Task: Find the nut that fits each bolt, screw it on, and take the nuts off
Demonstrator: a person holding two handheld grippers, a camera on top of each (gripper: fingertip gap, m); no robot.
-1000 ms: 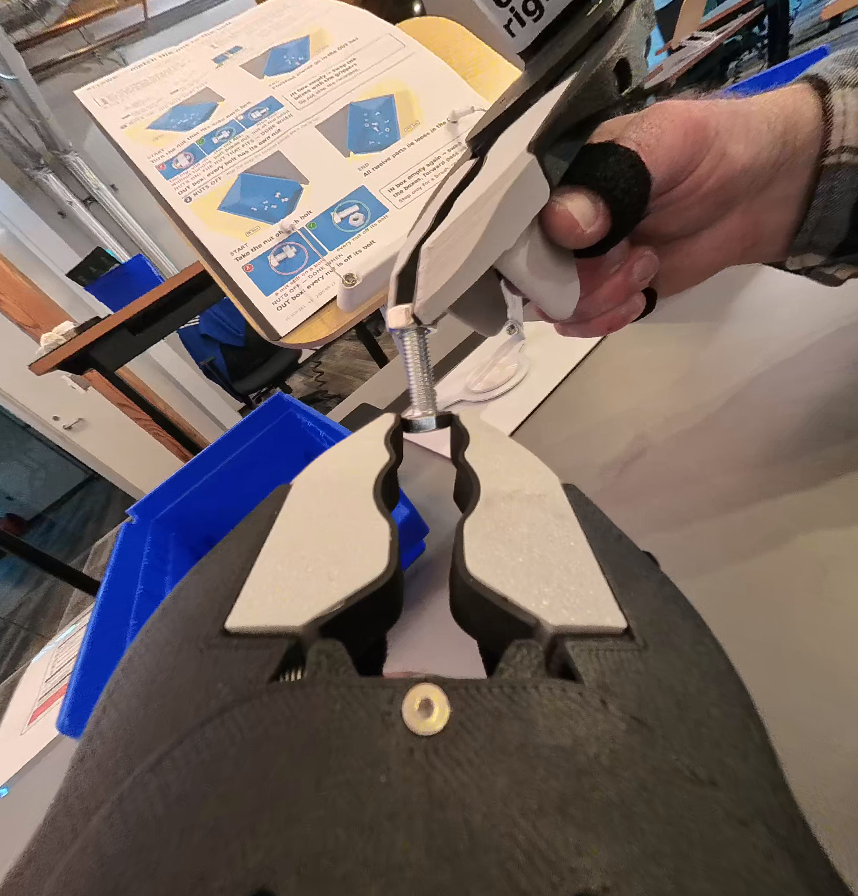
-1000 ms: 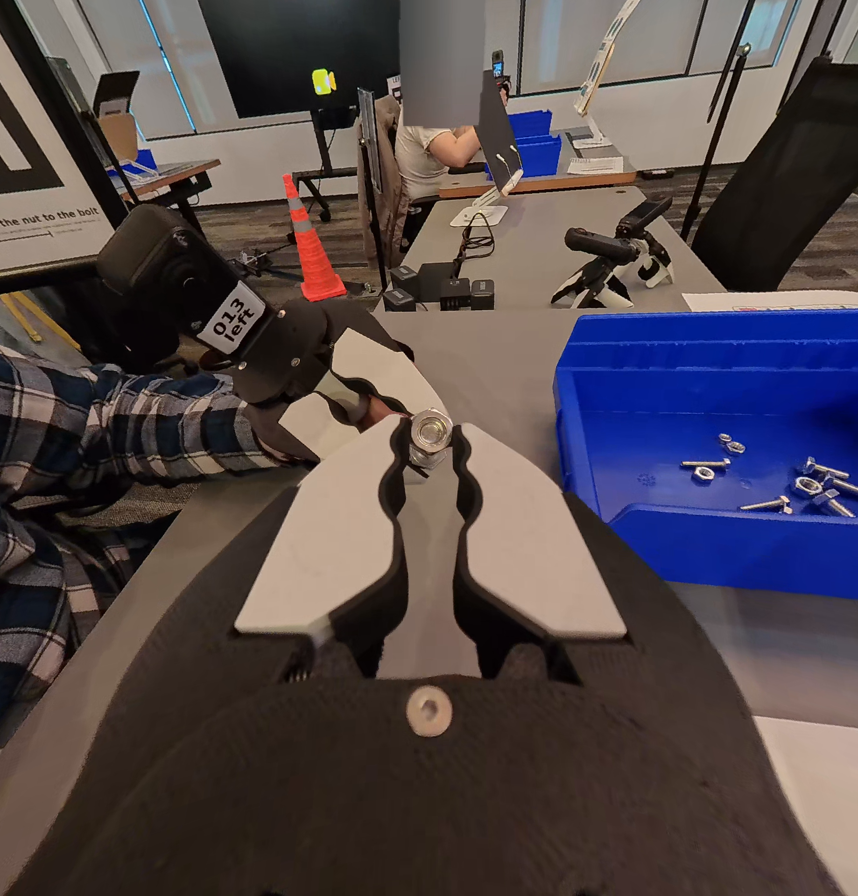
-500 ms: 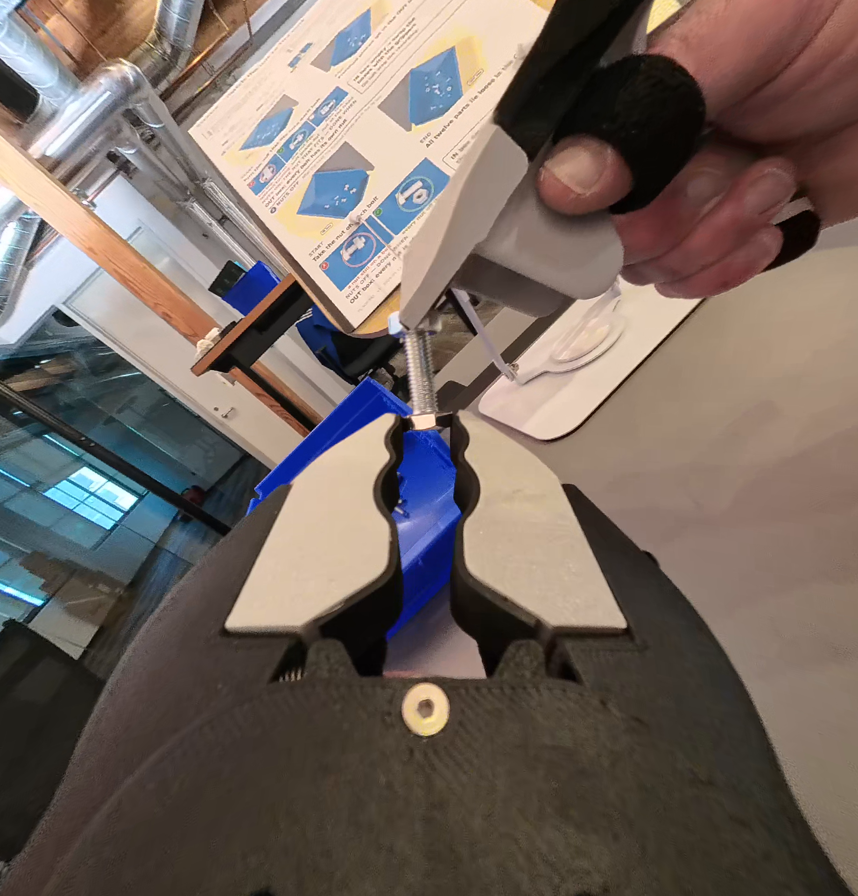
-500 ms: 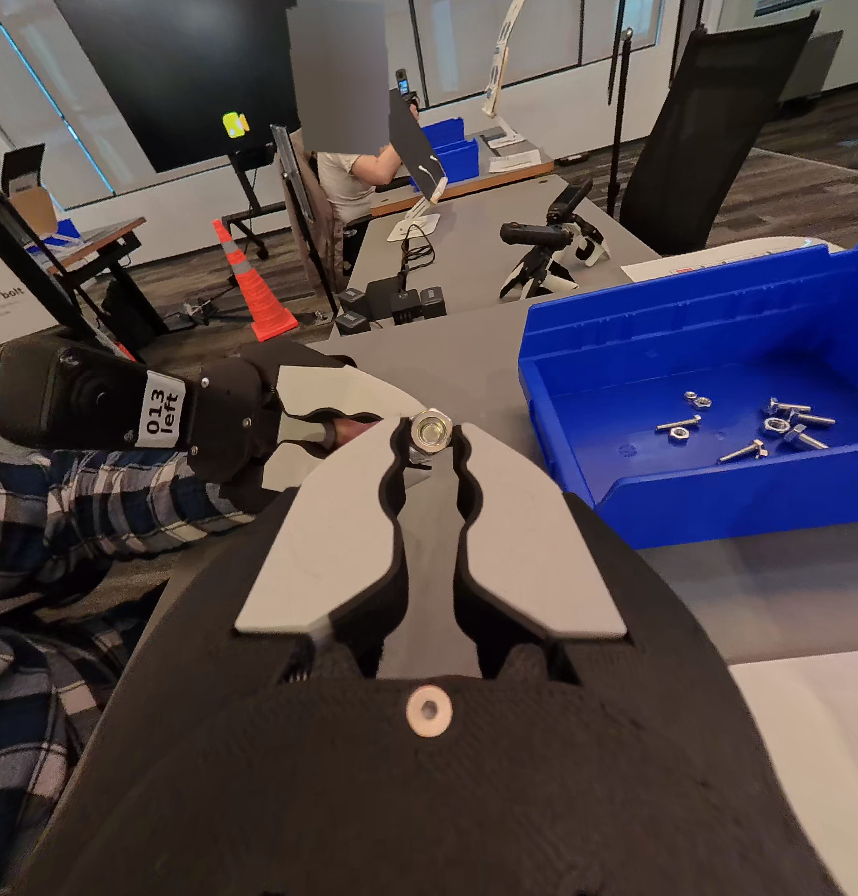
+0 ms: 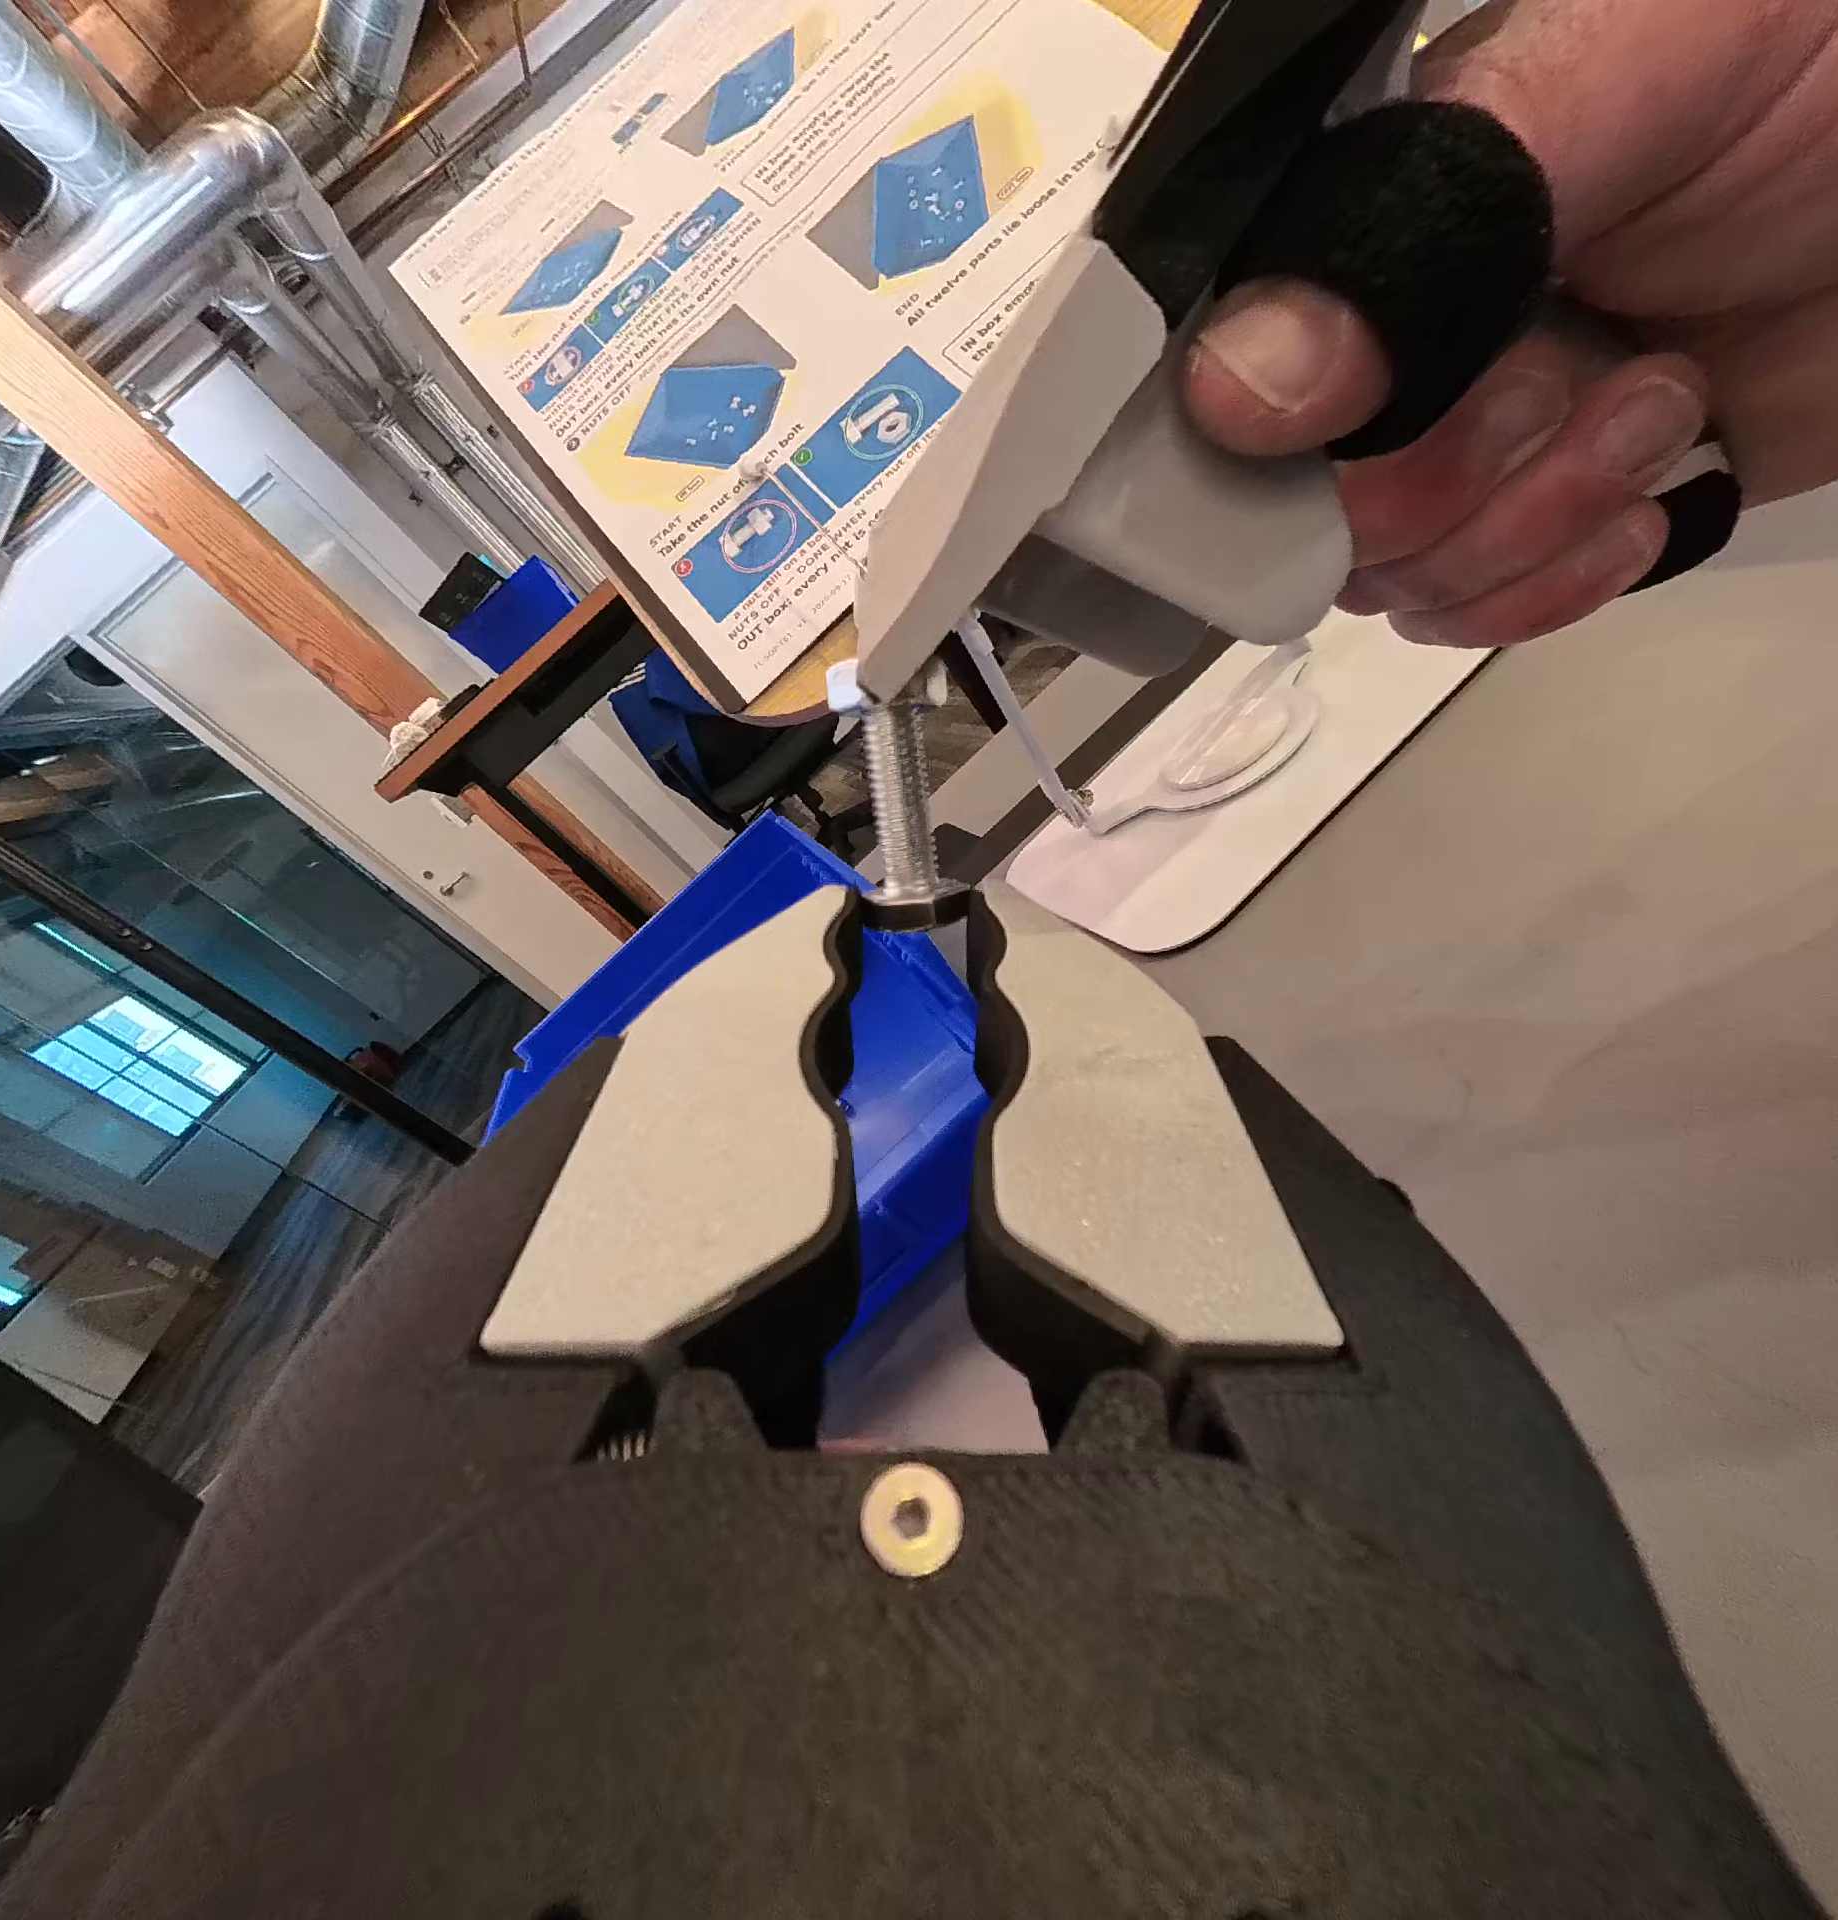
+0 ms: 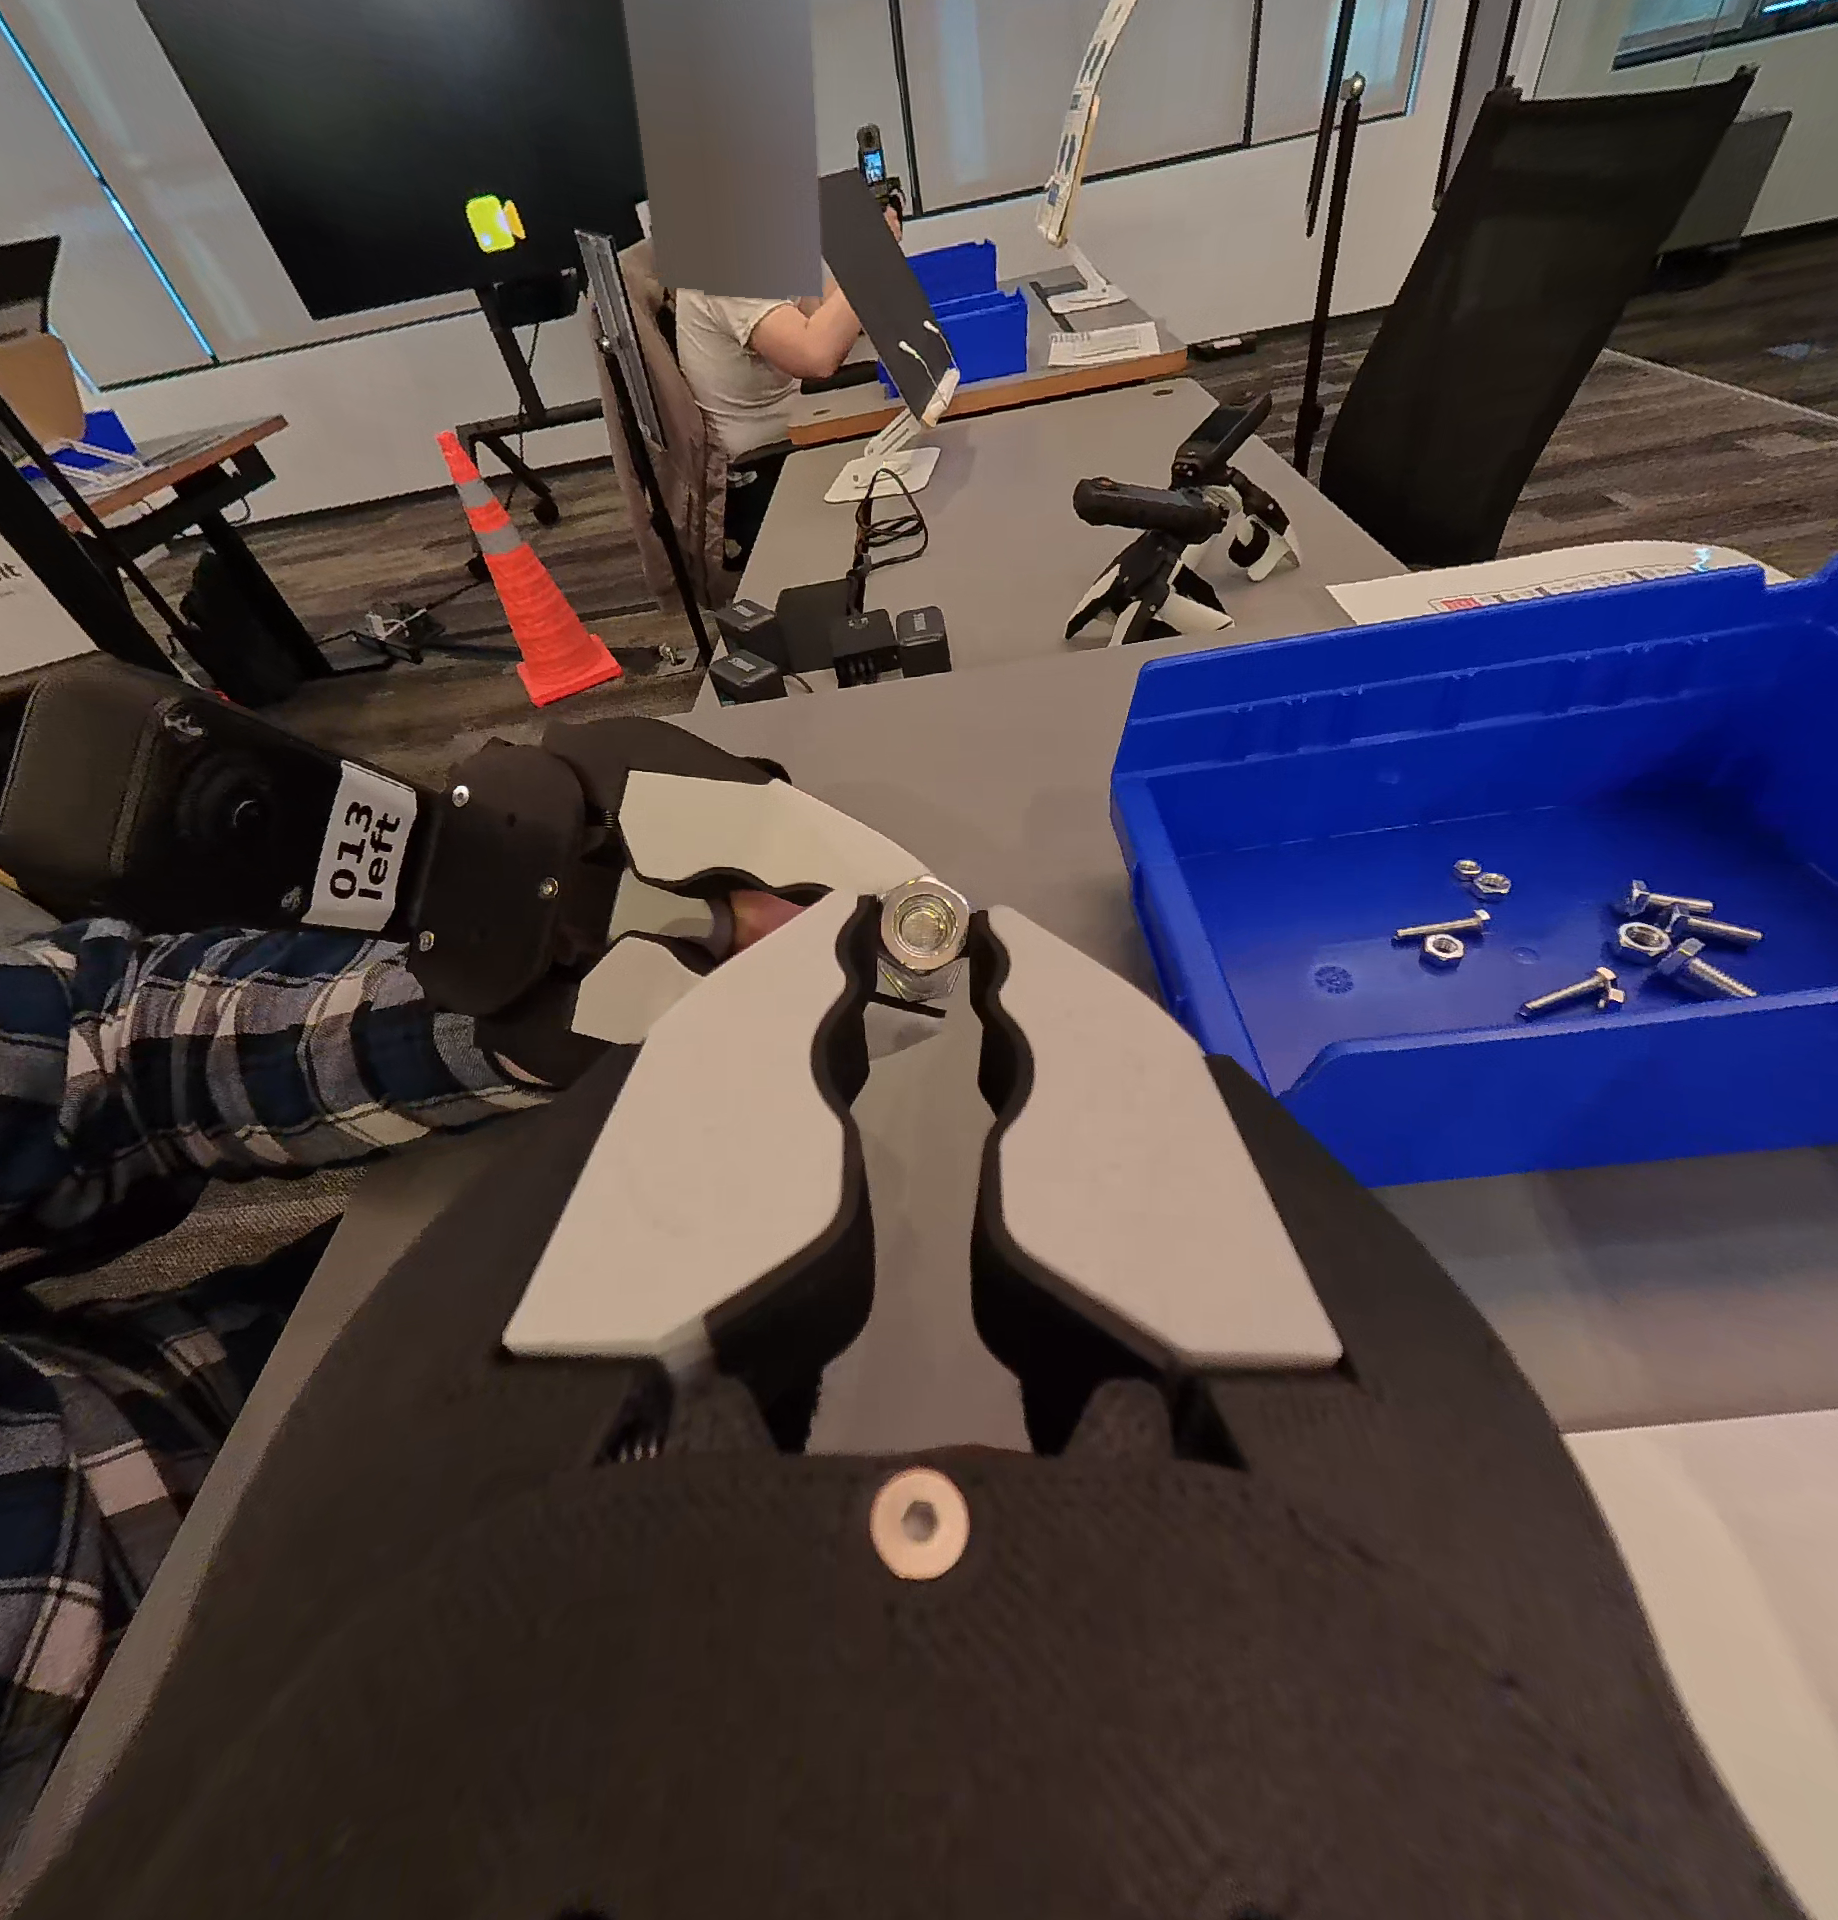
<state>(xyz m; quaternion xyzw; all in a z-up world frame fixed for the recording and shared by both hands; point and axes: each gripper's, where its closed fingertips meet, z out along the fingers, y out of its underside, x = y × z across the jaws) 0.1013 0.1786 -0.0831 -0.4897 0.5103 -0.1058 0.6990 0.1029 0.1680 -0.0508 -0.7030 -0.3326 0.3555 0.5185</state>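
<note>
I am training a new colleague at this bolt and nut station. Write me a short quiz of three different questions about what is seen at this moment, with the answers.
1. True or false: the blue plastic bin on the table is empty.
2. Choose one. The large silver threaded bolt is:
A. lying in the bin
B. held at its two ends, one by the left gripper and one by the right gripper
C. held by one gripper only
3. Fill in: the traffic cone on the floor behind the table is ____ in colour.

Key: 1 false, small silver bolts and nuts lie in it; 2 B; 3 orange.
</note>
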